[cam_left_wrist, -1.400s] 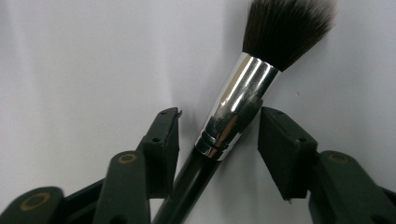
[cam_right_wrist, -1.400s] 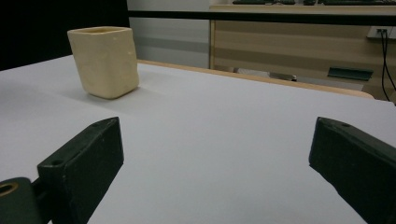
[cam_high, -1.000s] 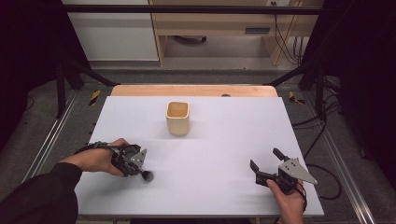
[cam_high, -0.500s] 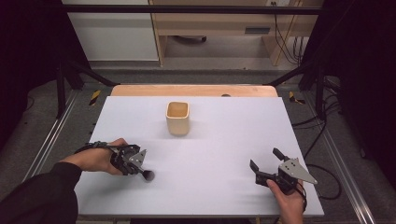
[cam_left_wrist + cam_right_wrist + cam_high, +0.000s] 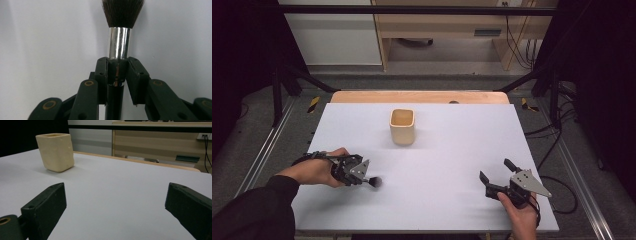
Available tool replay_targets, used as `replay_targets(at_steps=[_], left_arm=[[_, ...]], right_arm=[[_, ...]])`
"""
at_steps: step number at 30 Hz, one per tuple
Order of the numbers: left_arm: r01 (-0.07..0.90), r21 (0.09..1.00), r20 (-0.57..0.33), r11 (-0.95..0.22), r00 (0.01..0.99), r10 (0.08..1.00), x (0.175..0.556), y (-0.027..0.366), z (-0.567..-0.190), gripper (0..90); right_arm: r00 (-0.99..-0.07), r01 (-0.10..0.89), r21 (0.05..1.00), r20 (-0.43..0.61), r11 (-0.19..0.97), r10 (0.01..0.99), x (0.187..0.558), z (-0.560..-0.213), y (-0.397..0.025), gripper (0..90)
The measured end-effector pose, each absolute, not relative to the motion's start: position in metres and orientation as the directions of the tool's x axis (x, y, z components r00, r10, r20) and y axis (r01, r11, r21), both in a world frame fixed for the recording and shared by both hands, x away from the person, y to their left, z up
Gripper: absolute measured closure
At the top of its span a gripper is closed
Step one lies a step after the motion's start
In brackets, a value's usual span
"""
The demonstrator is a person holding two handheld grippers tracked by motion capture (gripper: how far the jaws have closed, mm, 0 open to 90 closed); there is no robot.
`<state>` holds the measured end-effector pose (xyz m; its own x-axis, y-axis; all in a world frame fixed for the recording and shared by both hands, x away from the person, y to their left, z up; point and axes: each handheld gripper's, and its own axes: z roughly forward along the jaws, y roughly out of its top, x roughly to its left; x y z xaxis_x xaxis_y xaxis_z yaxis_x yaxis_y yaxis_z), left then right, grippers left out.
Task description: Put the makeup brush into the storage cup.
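Note:
My left gripper [image 5: 362,178] lies low over the white table [image 5: 452,150] at its front left, shut on a makeup brush [image 5: 373,182]. In the left gripper view the brush [image 5: 119,42] shows a silver ferrule and dark bristles, and the jaws clamp it just below the ferrule; my left gripper [image 5: 117,68] points it away from me. A cream square cup [image 5: 402,126] stands upright at the table's middle back. My right gripper [image 5: 496,176] rests at the front right, open and holding nothing. From the right gripper view, the cup [image 5: 55,152] stands far off at the upper left, beyond my right gripper [image 5: 115,202].
A wooden strip [image 5: 419,97] runs along the table's far edge. Metal frame rails [image 5: 267,150] flank both sides, and cables [image 5: 557,185] trail off the right edge. Wooden furniture [image 5: 160,137] stands behind the table.

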<state>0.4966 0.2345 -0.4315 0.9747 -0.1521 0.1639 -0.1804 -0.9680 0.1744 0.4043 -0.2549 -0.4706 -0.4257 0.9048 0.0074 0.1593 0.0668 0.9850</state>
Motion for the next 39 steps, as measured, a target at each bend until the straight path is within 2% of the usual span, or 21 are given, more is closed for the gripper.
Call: replay_targets(at_steps=[14, 39], left_arm=[[-0.152, 0.251, 0.210, -0.956, 0.973, -0.099, 0.498, 0.242, -0.412, 71.5], [-0.150, 0.269, 0.249, -0.952, 0.965, -0.081, 0.492, 0.246, -0.399, 71.5]], right_arm=[[-0.425, 0.163, 0.984, 0.006, 0.070, 0.905, 0.405, -0.471, -0.255, 3.5], [-0.421, 0.158, 0.985, 0.004, 0.069, 0.907, 0.405, -0.471, -0.255, 3.4]])
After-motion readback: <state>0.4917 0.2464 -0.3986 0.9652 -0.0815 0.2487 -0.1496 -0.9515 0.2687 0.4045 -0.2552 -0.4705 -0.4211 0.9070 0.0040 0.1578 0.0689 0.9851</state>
